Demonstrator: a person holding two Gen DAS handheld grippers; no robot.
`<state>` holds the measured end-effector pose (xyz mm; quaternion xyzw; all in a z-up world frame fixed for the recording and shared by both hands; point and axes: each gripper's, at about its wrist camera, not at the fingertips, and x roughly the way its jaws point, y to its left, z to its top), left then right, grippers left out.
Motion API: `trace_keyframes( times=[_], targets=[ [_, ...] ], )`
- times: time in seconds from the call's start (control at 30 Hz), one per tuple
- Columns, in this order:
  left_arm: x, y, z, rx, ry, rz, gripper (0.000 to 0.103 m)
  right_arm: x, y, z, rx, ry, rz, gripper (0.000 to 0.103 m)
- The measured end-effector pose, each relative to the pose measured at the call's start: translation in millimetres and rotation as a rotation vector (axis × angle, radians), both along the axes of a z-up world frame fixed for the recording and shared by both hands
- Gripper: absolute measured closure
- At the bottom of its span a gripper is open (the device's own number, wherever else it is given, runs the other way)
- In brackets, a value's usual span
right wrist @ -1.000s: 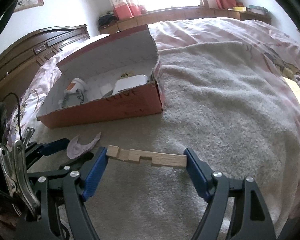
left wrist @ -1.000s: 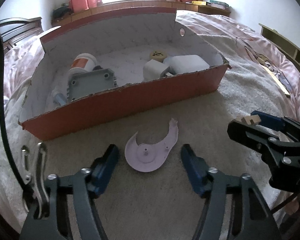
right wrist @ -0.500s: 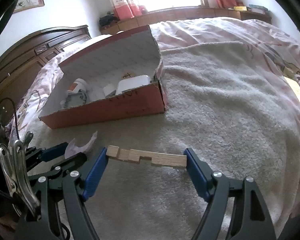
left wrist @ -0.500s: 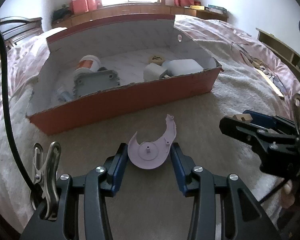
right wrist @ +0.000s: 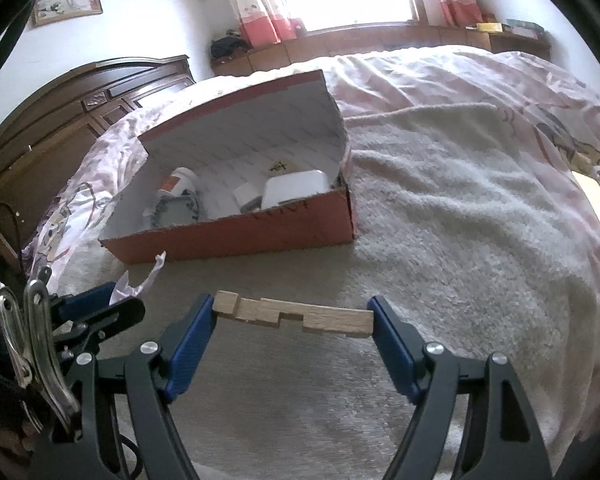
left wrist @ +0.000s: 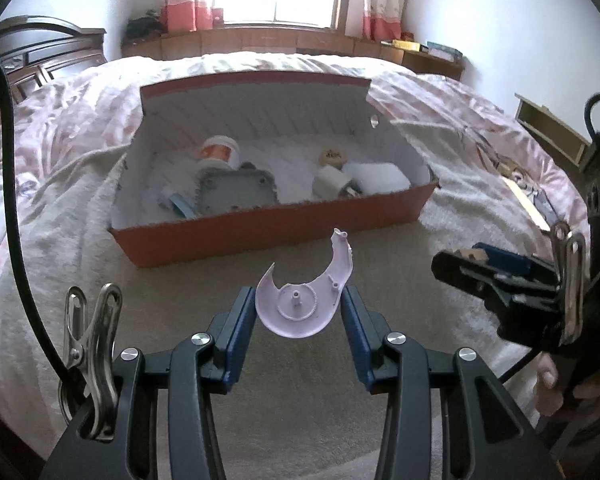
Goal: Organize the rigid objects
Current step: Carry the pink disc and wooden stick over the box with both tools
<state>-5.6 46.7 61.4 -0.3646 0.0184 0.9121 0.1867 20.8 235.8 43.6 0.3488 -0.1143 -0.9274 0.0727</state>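
the left gripper (left wrist: 299, 312) is clamped on a pale lilac plastic crescent (left wrist: 300, 304), its blue pads pressing the rounded base from both sides while the curved horn rises up and away, clear of the towel (left wrist: 260, 400) below. the right gripper (right wrist: 293, 316) is clamped end to end on a notched wooden block (right wrist: 296, 315), the block lying level between the pads and off the towel too. both grippers sit over the near edge of the beige towel, the right one just to the side of the left. further in, at the towel's far edge, stands a red cardboard box (left wrist: 268, 232) with a white lining and its lid flap raised behind. inside it, toward the left end, lie a grey lidded case (left wrist: 236, 194) and a white bottle (left wrist: 218, 152) with an orange label; toward the right end lie two white blocks (left wrist: 360, 180) and a small round wooden piece (left wrist: 332, 156). beyond the box spreads the pink bedspread (left wrist: 80, 120).
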Motion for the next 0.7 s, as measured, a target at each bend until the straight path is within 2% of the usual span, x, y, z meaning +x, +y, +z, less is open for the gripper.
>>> trace_keyframes(
  times=[0.27,0.7],
  targets=[
    [-8,-9,14,0.021,0.026,0.029,0.059,-5,-9,12,0.007,0.024,0.028,0.022],
    [-31,-11,31,0.01,0.071,0.071,0.059,-26,-26,31,0.04,0.073,0.062,0.022]
  ],
)
